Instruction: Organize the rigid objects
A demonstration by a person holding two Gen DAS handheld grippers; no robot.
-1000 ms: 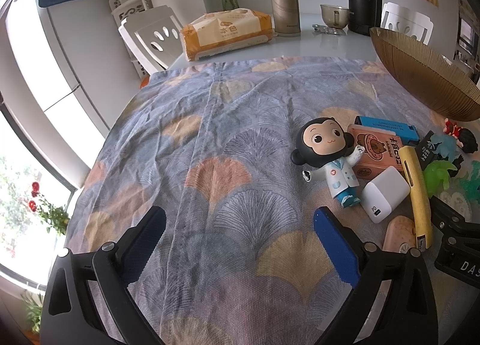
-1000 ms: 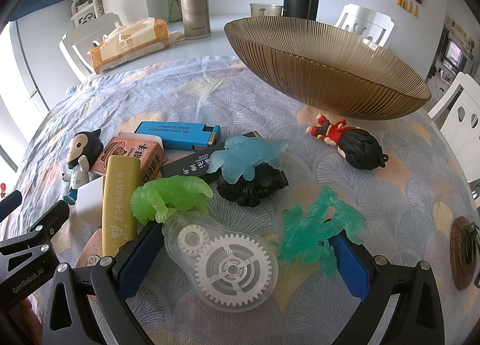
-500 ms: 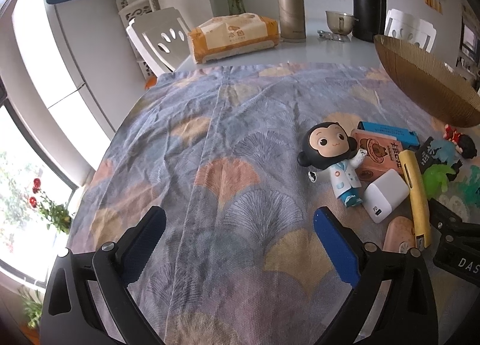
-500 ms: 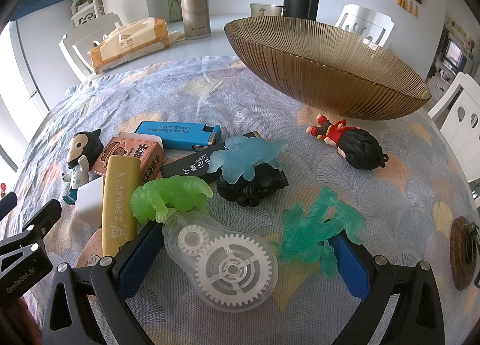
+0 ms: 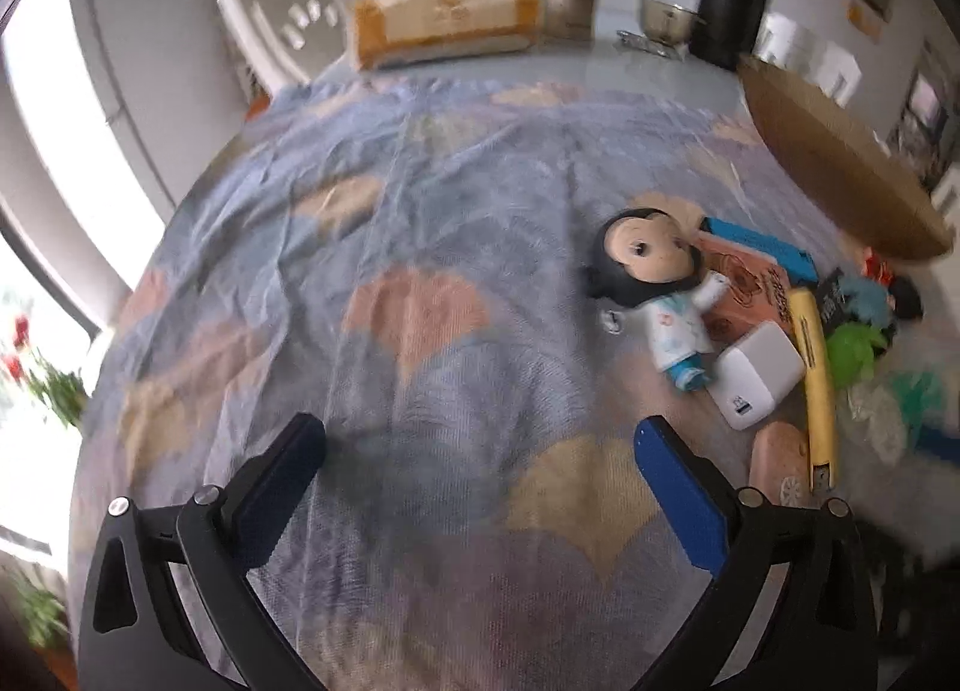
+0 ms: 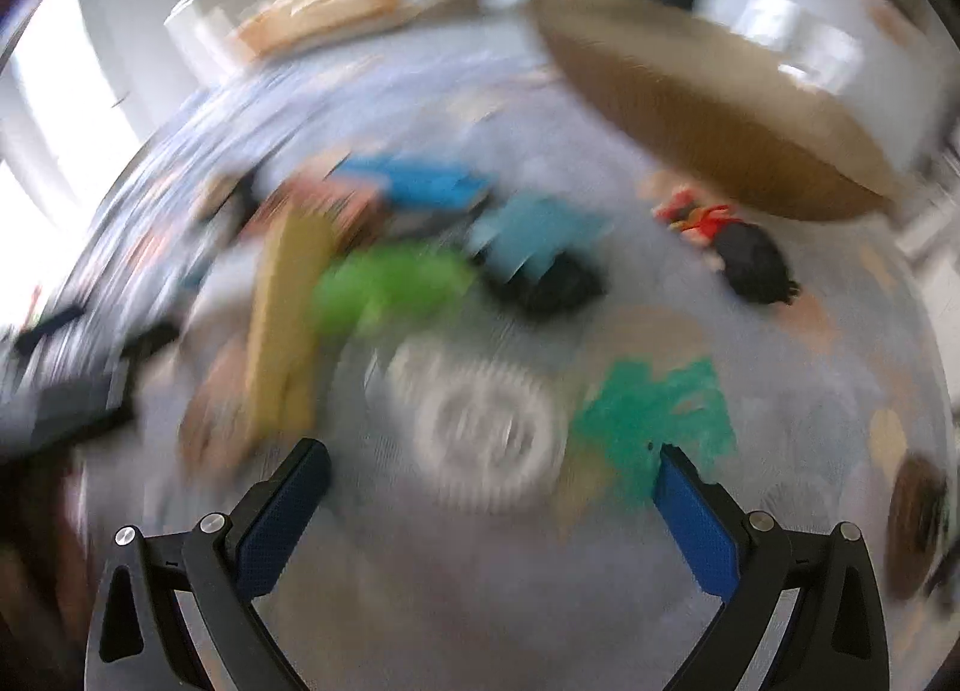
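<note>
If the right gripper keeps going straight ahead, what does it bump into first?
Probably the white gear toy, lying right ahead between the open fingers of the right gripper. The picture is blurry, so depth is a guess.

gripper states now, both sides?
Left tongs: open, holding nothing, over bare tablecloth.
Right tongs: open, holding nothing, above the white gear piece.

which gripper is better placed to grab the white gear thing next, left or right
Right, probably. The right gripper is open with the white gear piece just ahead of it; the open left gripper faces bare tablecloth.
</note>
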